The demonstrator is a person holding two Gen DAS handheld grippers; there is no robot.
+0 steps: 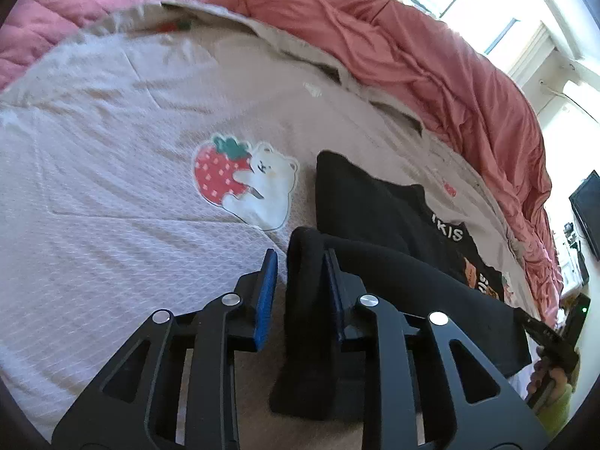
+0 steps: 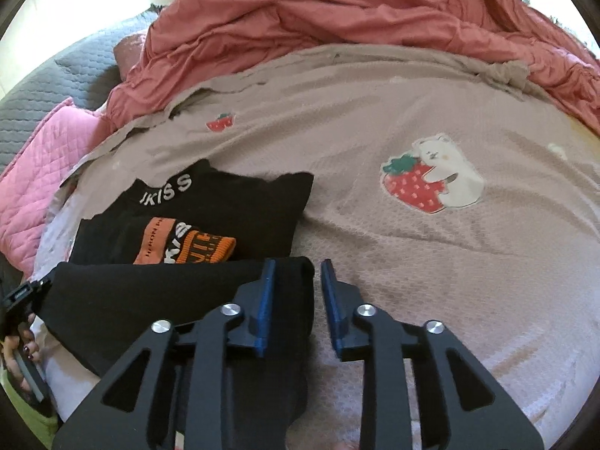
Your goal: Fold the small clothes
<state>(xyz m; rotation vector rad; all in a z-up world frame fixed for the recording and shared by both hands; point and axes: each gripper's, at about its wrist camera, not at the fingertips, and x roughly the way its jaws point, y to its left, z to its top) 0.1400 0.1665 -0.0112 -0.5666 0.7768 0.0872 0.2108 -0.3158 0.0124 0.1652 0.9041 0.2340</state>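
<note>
Fingers parted on both grippers, nothing pinched: left gripper [image 1: 302, 294] and right gripper [image 2: 296, 302] each have the black garment [image 2: 157, 300] slack btwn open blue pads. Beige bedspread [image 2: 431, 270] underneath, garment's folded edge draped across near side, printed part [image 2: 187, 243] farther back. Prob letting go after a fold: pull back straight w/o snagging cloth, then flatten the crease.

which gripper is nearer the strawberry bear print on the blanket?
Left. In its own view the left gripper sits just below the strawberry bear print, its jaws parted. The right gripper is further off, with bare blanket between it and that print.
</note>
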